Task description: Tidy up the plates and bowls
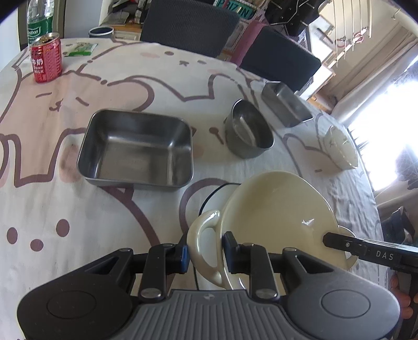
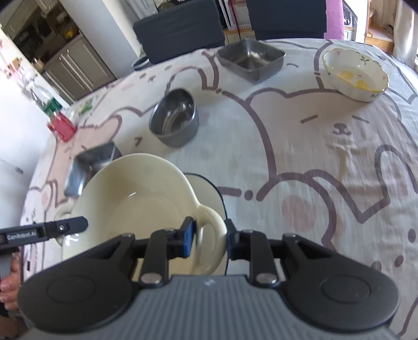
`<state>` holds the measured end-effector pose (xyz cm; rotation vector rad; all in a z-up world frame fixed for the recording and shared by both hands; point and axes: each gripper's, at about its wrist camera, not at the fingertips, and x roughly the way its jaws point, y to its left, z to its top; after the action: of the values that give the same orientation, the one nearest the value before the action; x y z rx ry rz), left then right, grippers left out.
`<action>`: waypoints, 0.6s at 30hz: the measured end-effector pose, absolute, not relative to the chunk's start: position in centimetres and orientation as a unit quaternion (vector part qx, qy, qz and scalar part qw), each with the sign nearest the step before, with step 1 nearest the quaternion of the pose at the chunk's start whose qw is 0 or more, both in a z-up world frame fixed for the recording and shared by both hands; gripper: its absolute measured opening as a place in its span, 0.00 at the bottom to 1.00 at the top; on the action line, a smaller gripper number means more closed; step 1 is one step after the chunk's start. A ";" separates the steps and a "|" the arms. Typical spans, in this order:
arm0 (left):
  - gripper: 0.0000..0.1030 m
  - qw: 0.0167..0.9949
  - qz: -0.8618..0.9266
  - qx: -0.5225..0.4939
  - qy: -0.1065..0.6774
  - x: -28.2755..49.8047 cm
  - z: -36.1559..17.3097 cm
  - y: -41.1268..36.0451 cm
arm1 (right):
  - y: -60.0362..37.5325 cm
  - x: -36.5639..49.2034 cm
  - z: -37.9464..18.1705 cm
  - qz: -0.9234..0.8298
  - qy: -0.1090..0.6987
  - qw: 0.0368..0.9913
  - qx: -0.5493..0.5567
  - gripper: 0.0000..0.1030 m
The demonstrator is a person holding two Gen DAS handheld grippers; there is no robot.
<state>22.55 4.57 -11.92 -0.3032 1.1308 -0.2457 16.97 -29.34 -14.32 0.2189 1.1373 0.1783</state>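
Observation:
A cream two-handled bowl (image 1: 277,209) is held tilted above a black-rimmed white plate (image 1: 216,193). My left gripper (image 1: 205,255) is shut on the bowl's left handle. My right gripper (image 2: 209,238) is shut on its right handle; the bowl (image 2: 135,198) and the plate (image 2: 206,188) show in the right wrist view too. On the table stand a large steel rectangular tray (image 1: 135,149), a round steel bowl (image 1: 248,130), a small steel square tray (image 1: 284,104) and a white flowered bowl (image 1: 339,146).
A red milk can (image 1: 47,60), a water bottle (image 1: 39,18) and a green packet (image 1: 81,49) stand at the table's far left. Dark chairs (image 1: 188,23) line the far side. The cartoon tablecloth (image 2: 326,162) covers the round table.

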 end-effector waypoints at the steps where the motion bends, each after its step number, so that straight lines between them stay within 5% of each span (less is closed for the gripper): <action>1: 0.27 0.825 -0.115 -0.144 0.535 22.6 -12.1 4.6 | -29.2 17.0 -14.4 0.084 0.539 0.832 0.101 0.29; 18: 0.31 0.811 -0.100 -0.110 0.566 23.8 -13.7 3.4 | -28.6 18.2 -15.5 0.082 0.568 0.815 0.079 0.29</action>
<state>23.82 3.38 -13.69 -0.2347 1.2102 -0.2147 18.25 -28.56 -15.50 0.1688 1.2116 0.1758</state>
